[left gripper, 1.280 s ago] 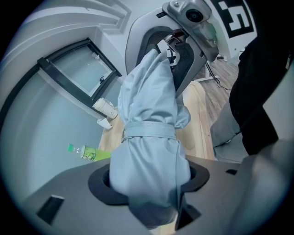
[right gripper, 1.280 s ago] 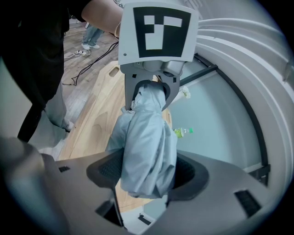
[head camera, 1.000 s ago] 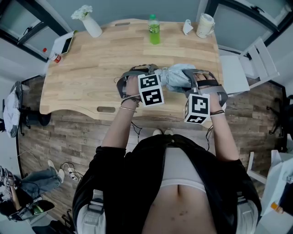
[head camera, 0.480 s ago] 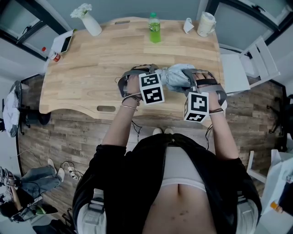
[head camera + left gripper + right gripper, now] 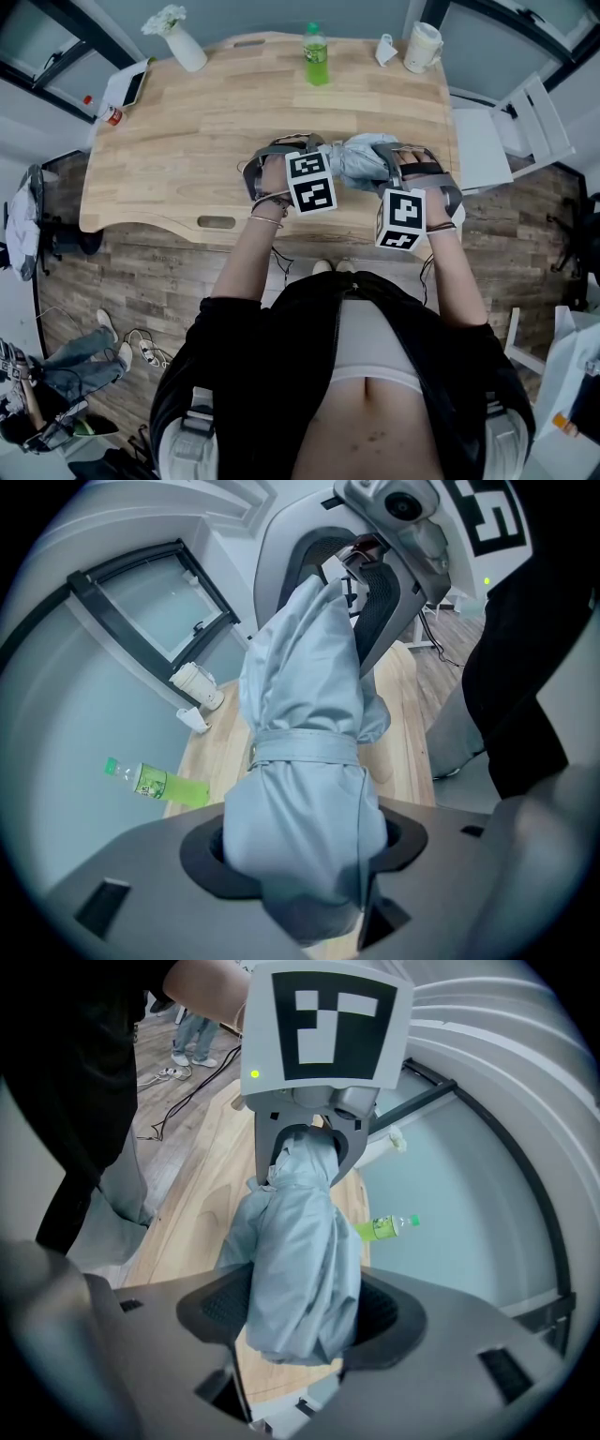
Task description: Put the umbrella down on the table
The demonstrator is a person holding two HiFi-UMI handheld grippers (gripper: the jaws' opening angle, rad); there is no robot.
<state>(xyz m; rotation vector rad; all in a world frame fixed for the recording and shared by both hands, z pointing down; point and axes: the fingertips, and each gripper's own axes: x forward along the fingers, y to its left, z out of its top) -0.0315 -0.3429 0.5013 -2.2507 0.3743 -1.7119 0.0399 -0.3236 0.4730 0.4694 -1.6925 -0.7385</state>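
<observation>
Beyond the held umbrella (image 5: 361, 159): green bottle (image 5: 316, 60), vase (image 5: 187, 52), perhaps a mug (image 5: 419, 49).

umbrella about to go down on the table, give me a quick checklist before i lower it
1. Left claw grips the umbrella: ok, shut on one end.
2. Right claw grips it: ok, shut on the other end.
3. Strap round the folded canopy: ok, wrapped tight.
4. Table bare below the umbrella: ok, plain wood shows under it in both gripper views.
5. Green bottle out of the way: ok, it stands at the far edge.
6. Umbrella already touching the wood: cannot tell.
</observation>
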